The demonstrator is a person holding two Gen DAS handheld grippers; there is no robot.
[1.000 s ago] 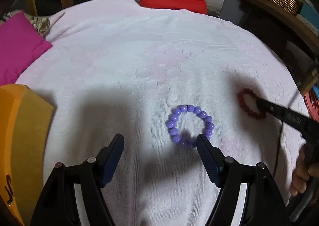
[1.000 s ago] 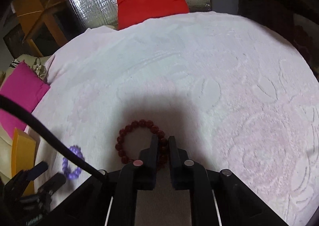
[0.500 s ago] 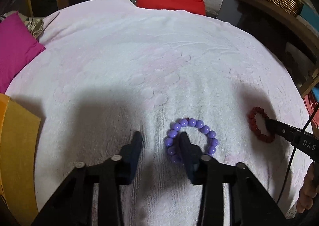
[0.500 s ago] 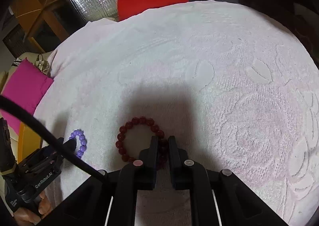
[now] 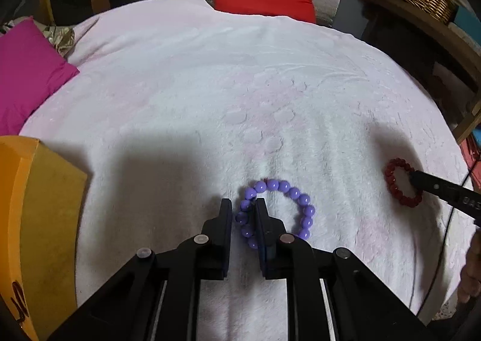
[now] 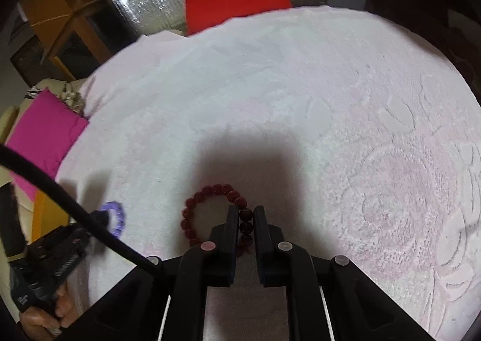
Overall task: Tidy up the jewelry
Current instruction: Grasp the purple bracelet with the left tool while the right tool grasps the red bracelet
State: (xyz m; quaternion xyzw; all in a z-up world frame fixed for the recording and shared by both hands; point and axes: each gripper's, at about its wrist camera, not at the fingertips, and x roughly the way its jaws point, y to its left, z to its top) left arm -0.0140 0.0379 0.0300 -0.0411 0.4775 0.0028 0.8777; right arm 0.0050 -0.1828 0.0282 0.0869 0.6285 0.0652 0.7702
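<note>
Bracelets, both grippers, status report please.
Left gripper shut on purple bracelet. Right gripper shut on red bracelet. Both on white blanket, nothing blocking.

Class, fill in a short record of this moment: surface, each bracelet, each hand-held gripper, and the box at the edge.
surface: pale pink towel
purple bracelet: flat on towel, left hand-held gripper shut on its left side
red bracelet: flat on towel, right hand-held gripper shut on its right side
yellow box: left edge, apart from both bracelets
</note>
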